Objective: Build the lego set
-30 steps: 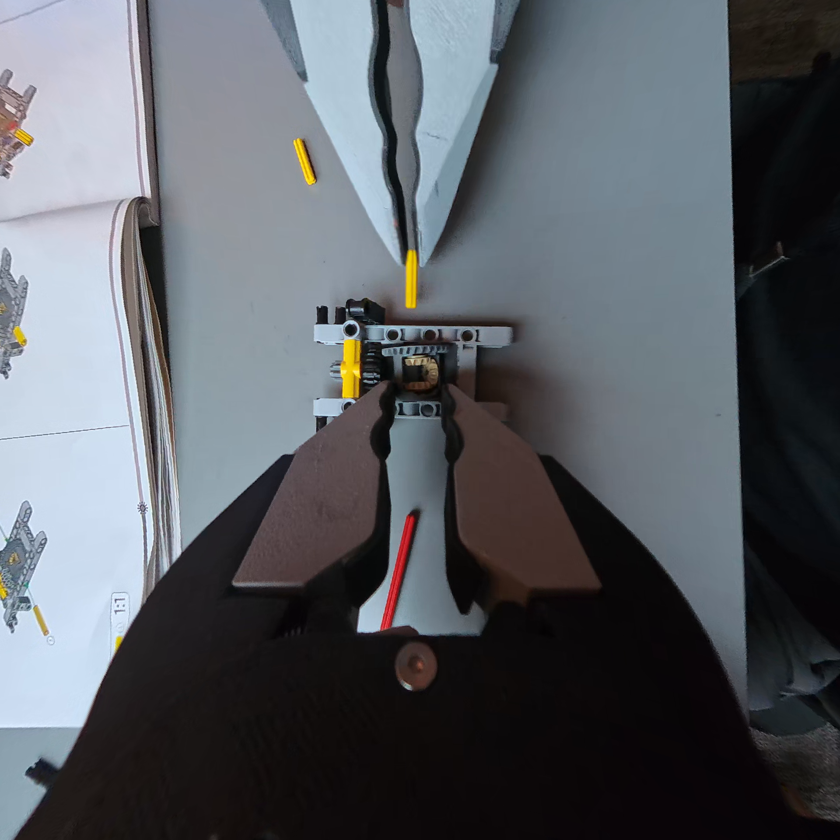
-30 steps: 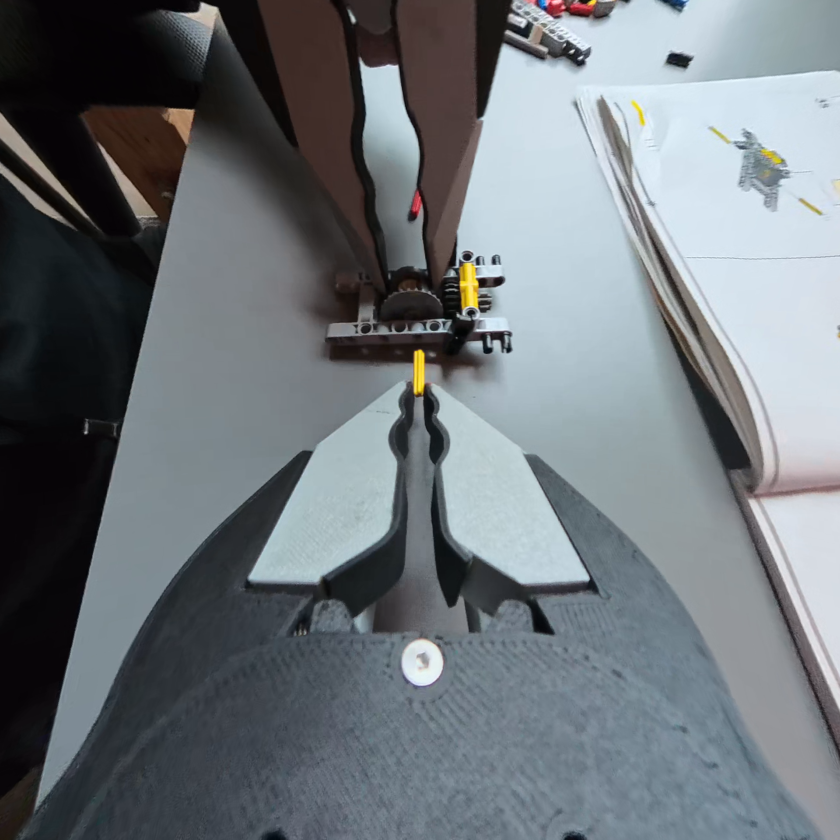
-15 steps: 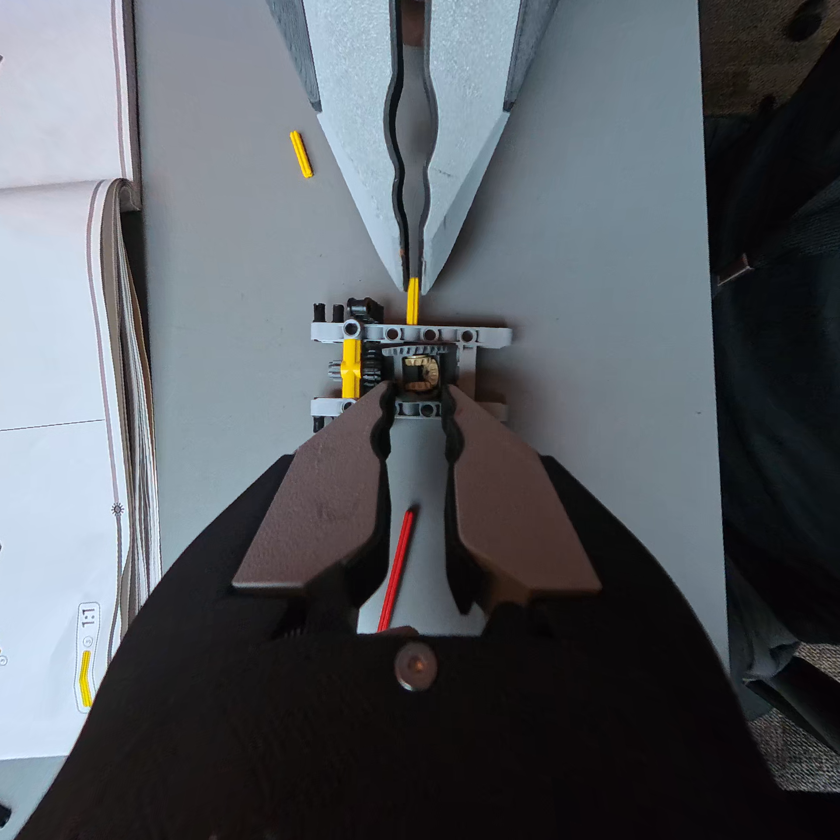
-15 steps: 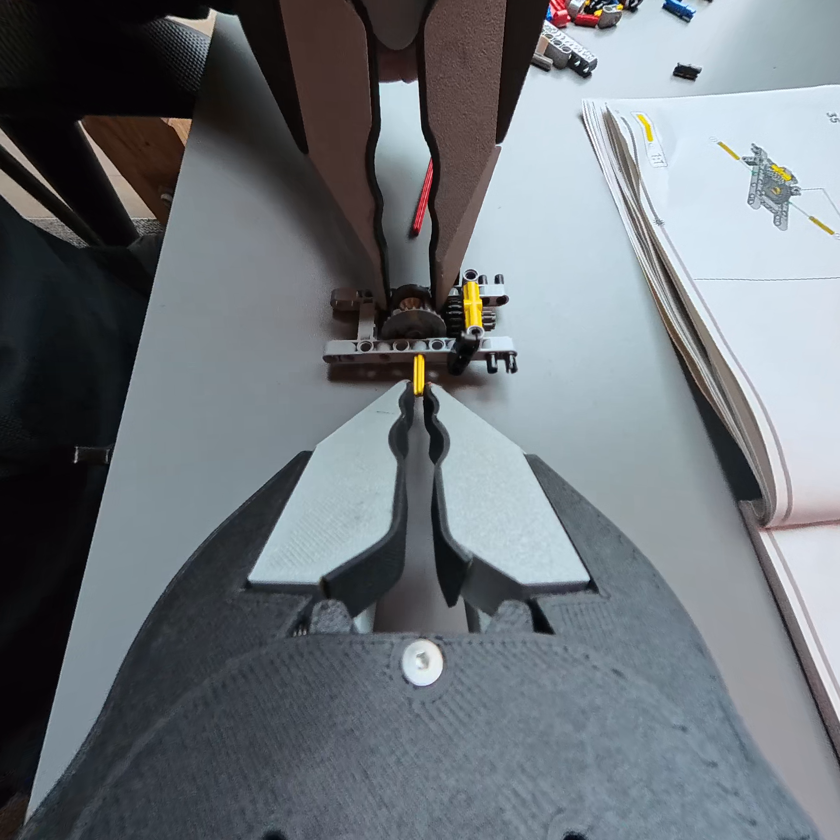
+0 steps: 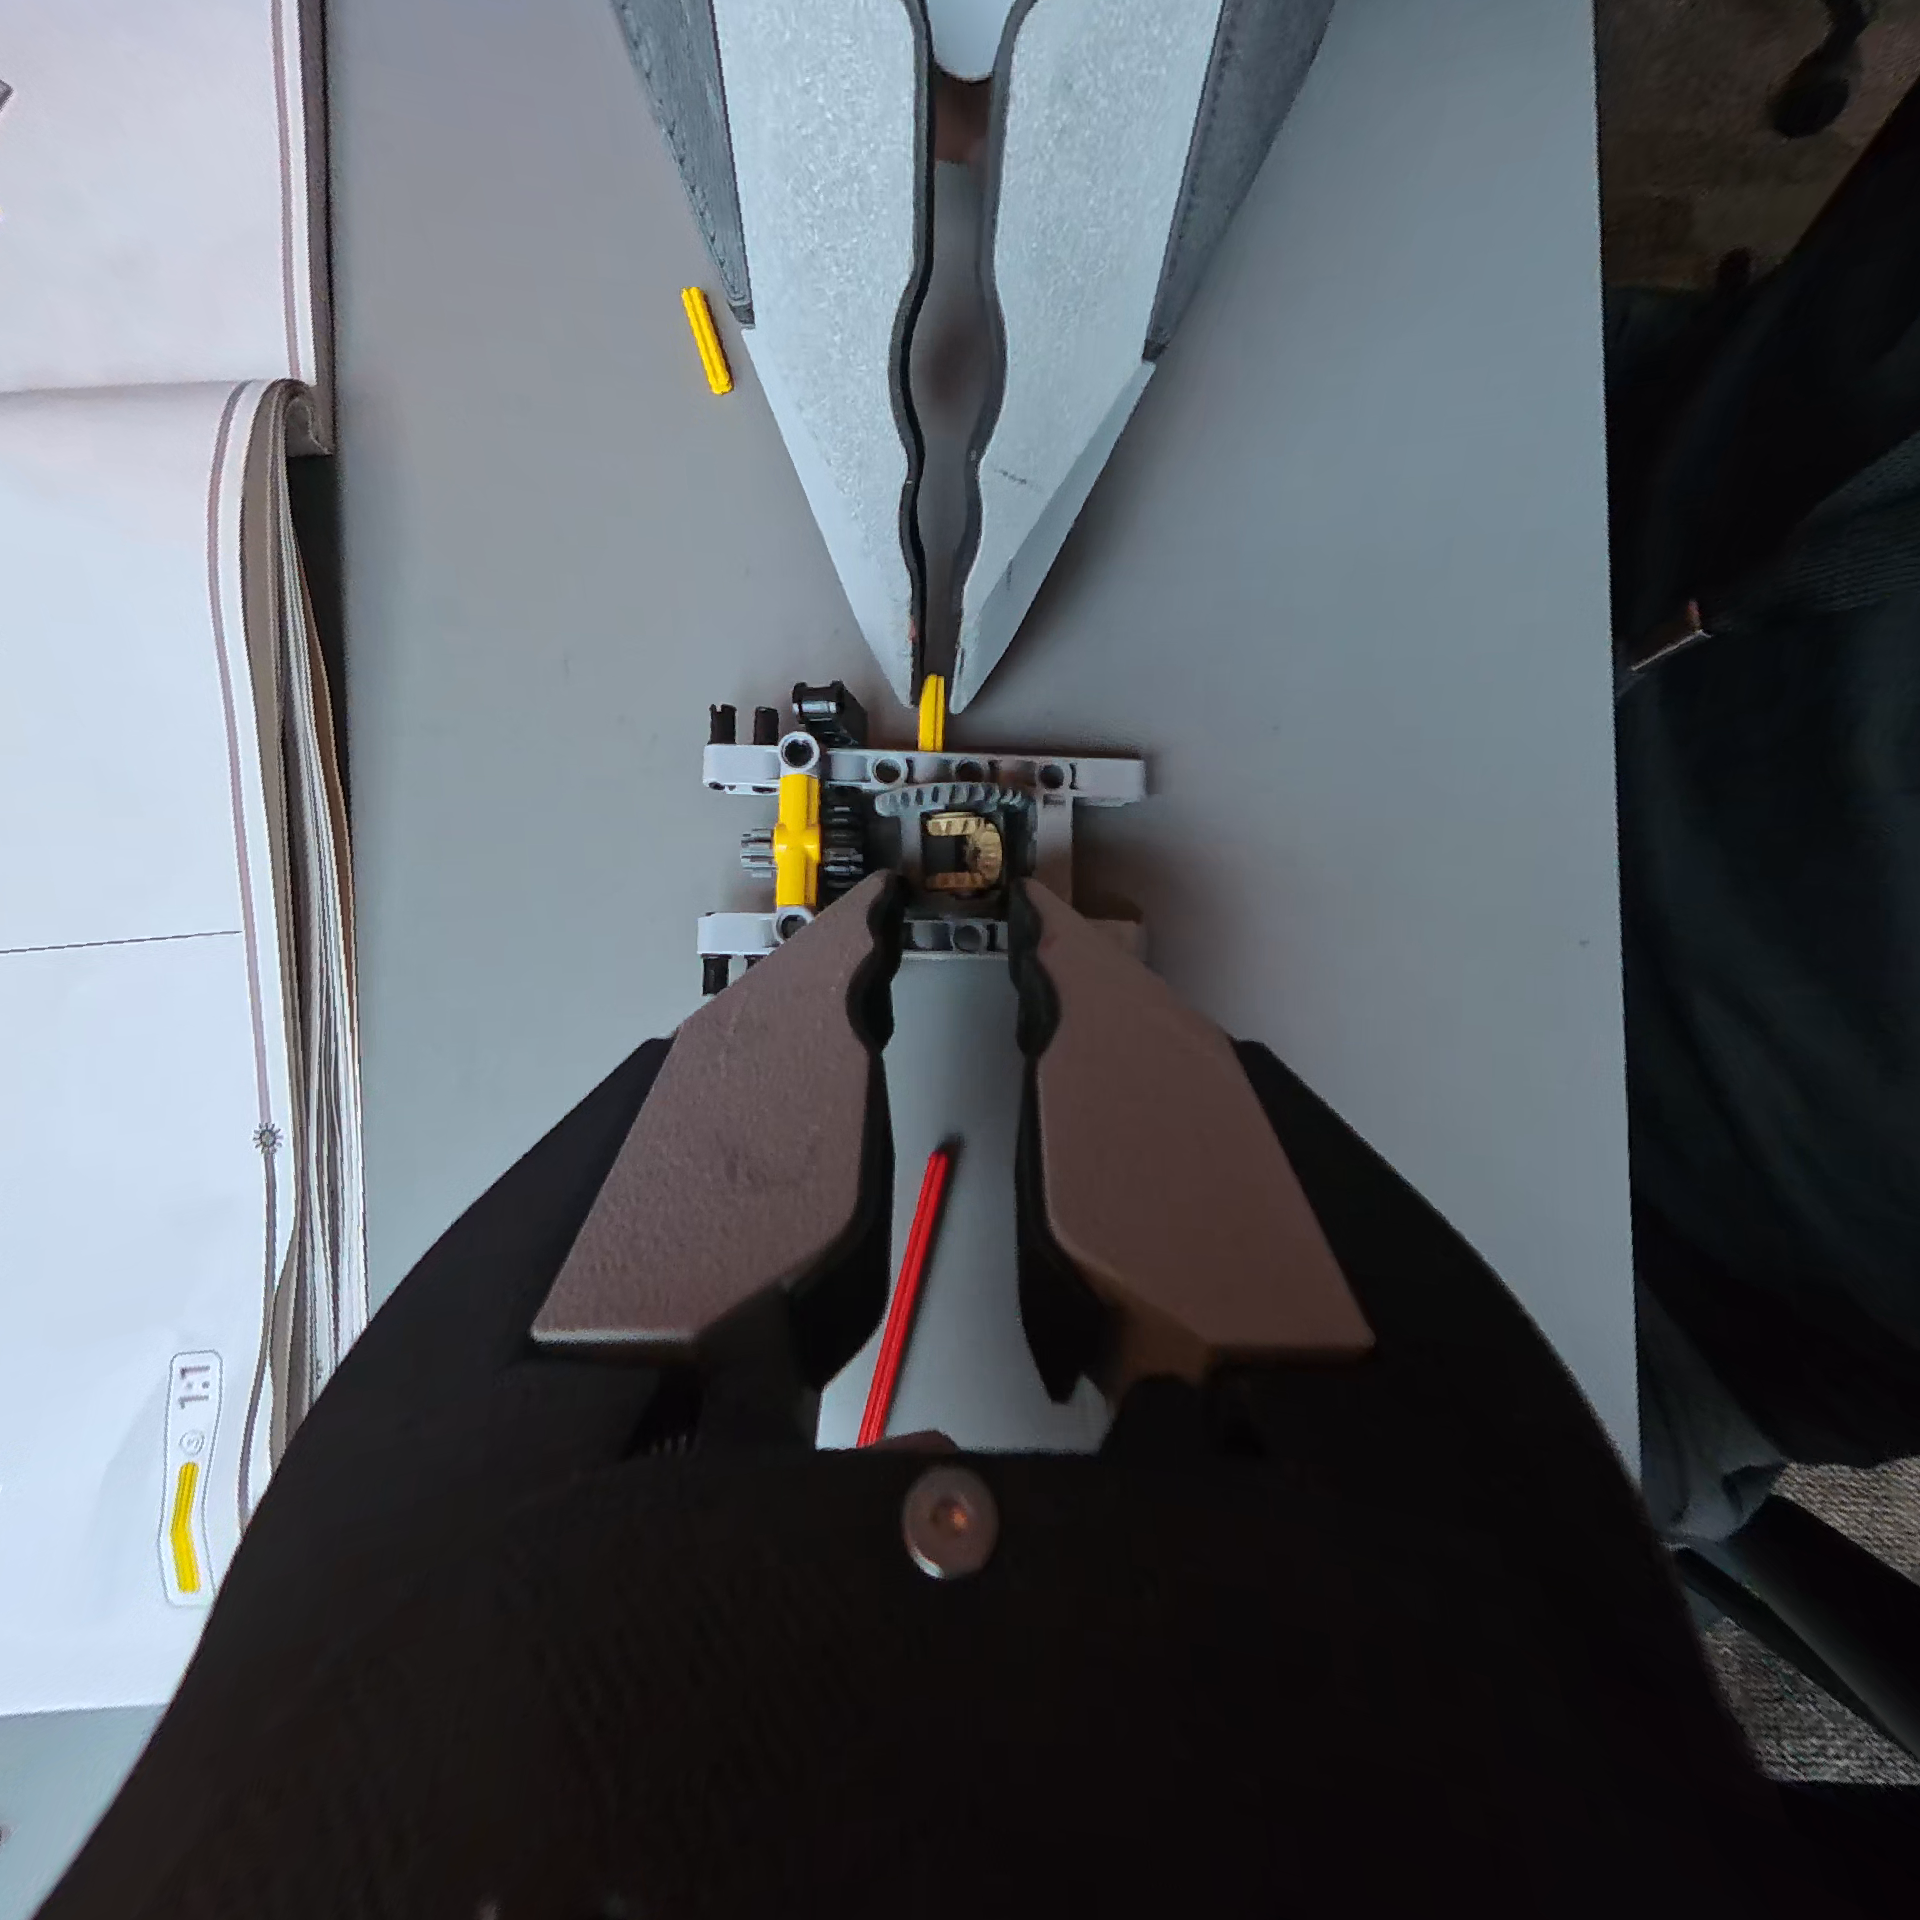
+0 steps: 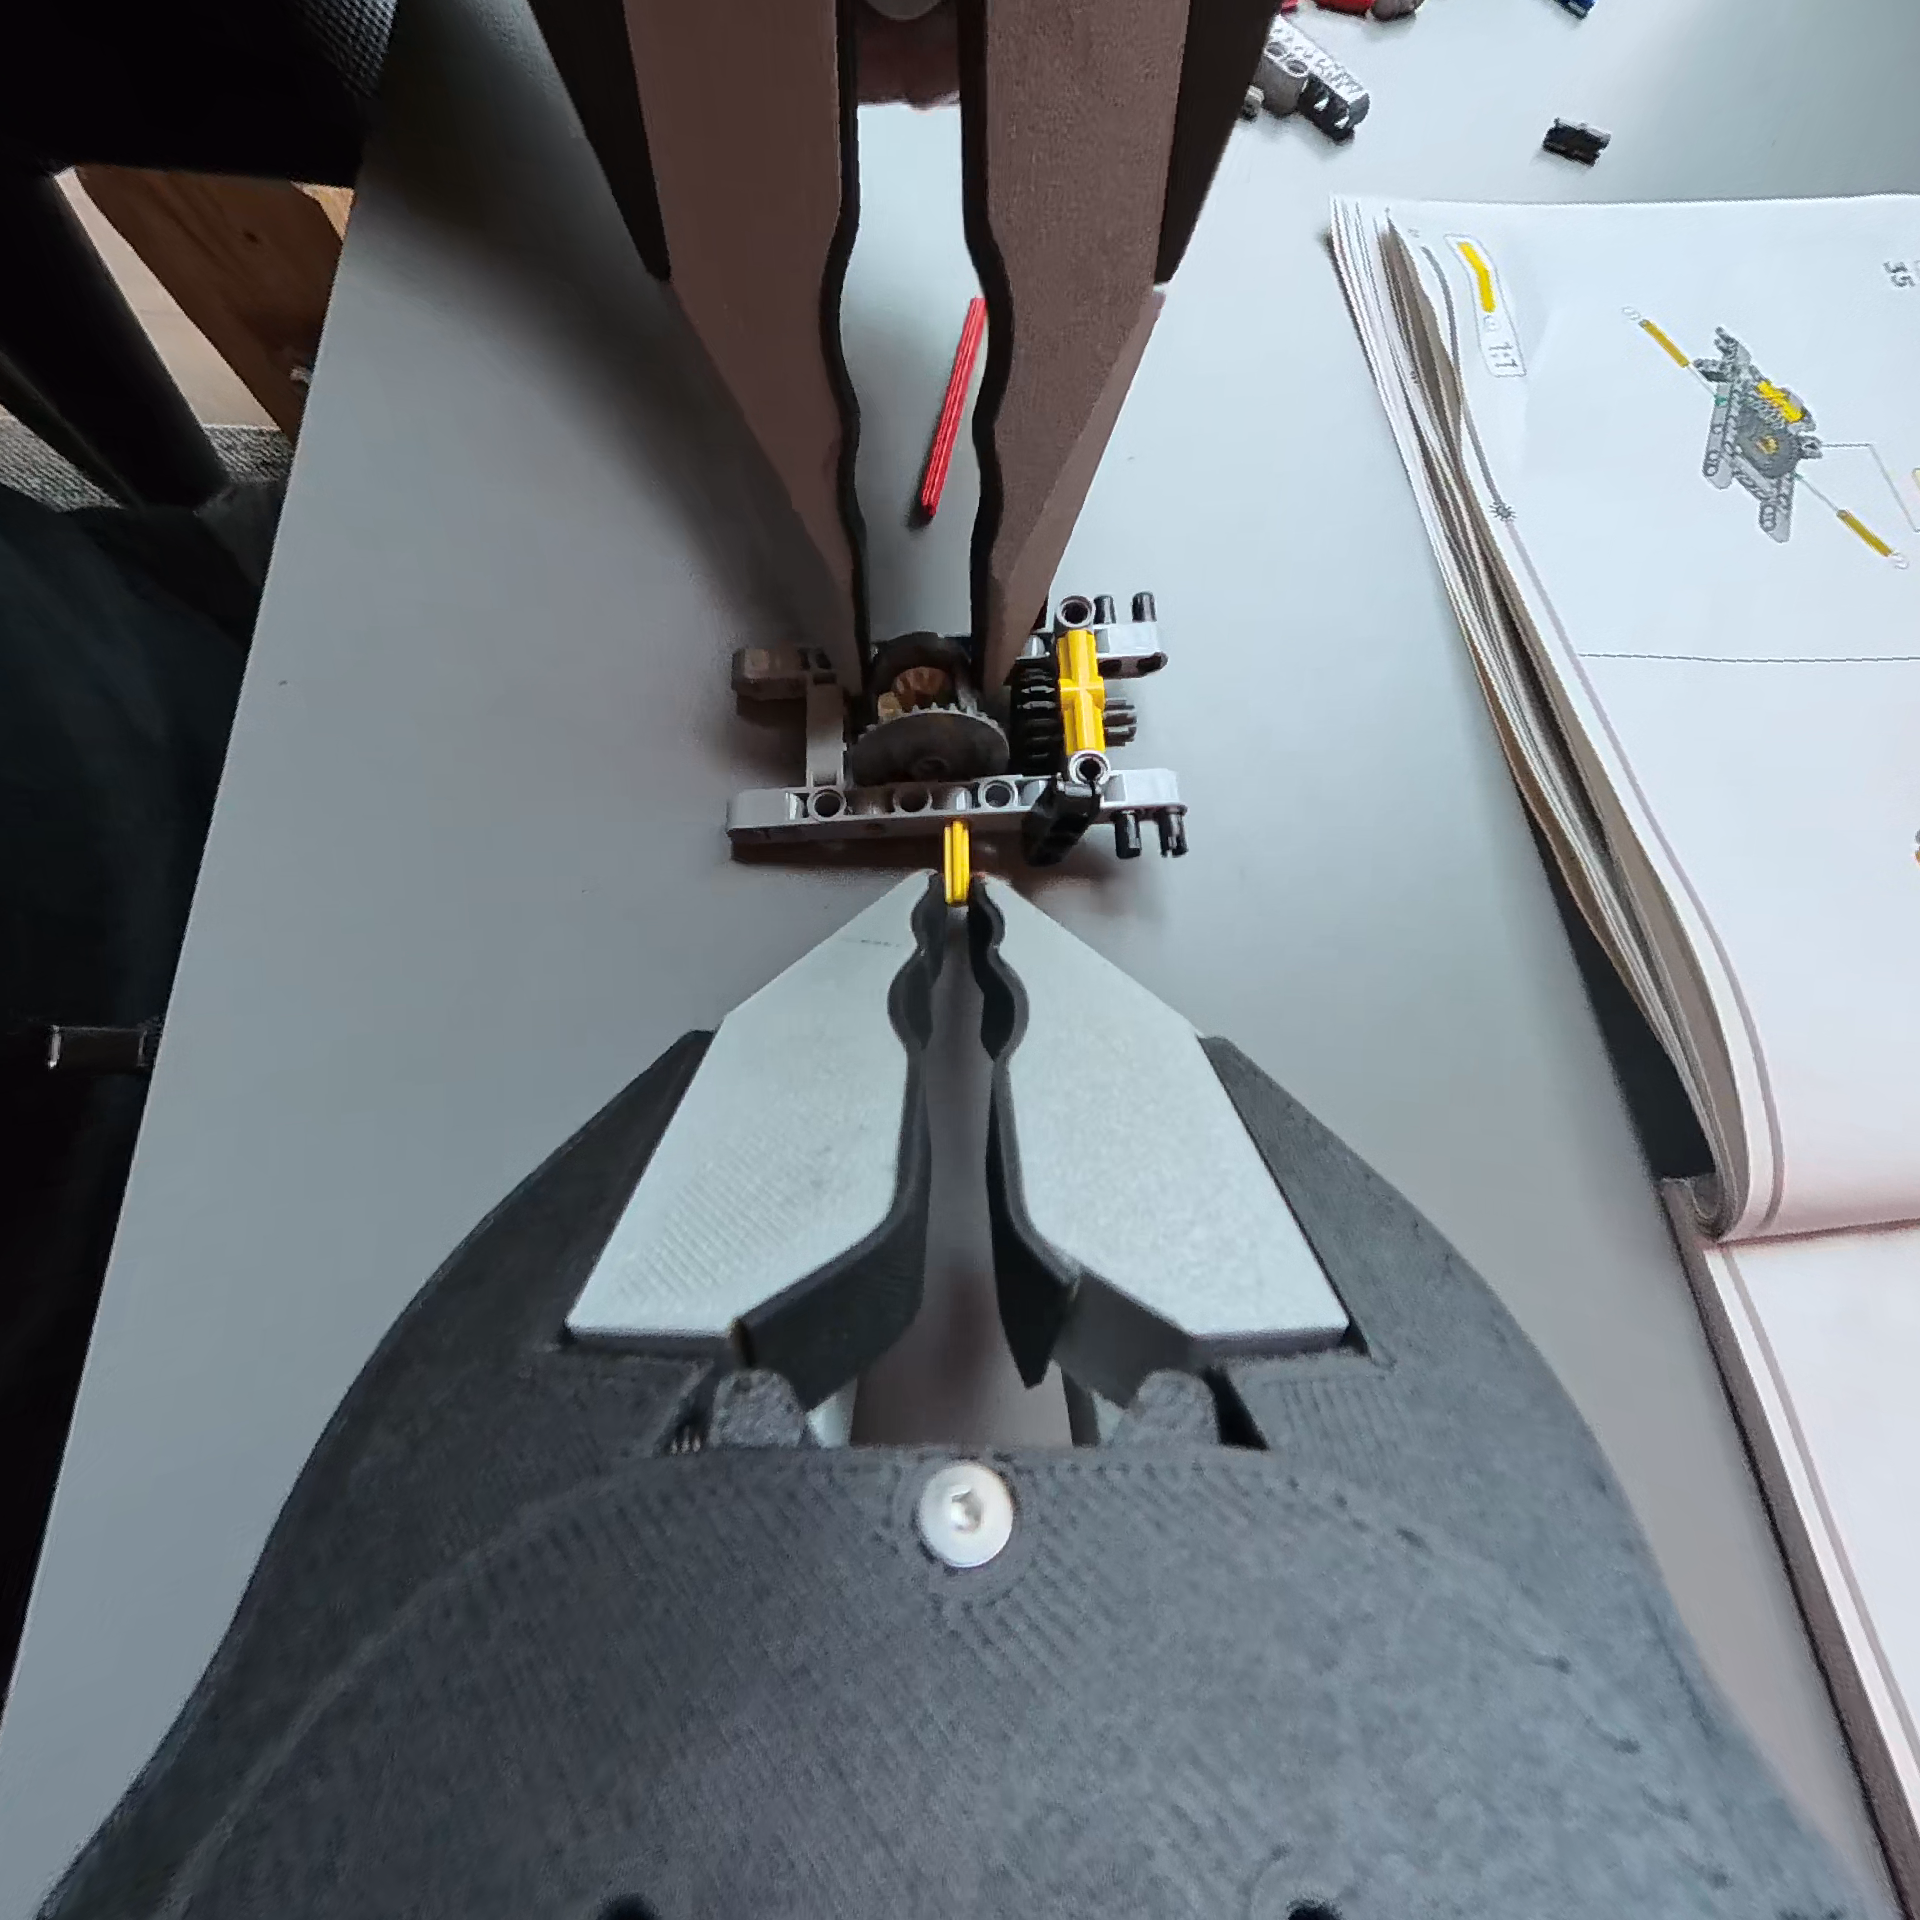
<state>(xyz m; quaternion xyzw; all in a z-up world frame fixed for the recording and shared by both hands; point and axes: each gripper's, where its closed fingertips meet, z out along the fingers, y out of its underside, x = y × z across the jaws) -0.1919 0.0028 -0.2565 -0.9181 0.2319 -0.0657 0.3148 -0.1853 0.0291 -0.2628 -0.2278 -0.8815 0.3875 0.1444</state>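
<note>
While the left gripper (image 5: 951, 904) fingers clamp the half-built gear frame (image 6: 951, 764) on the grey surface (image 6: 520, 831), the right gripper (image 6: 956, 896) fingers pinch a yellow axle (image 6: 956, 858) entering its beam, with another yellow axle (image 5: 707, 340), a red axle (image 5: 906, 1294) and loose parts (image 6: 1309, 88) apparently left unused.

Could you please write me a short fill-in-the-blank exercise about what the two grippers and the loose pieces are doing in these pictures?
1. The right gripper pinches a short axle whose colour is ____.
2. The left gripper grips the grey geared assembly from the side ____ the right gripper.
3. The long thin rod lying on the table between the left gripper's fingers is ____.
4. The instruction booklet beside the assembly lies ____.

Missing words: yellow; opposite; red; open
</note>
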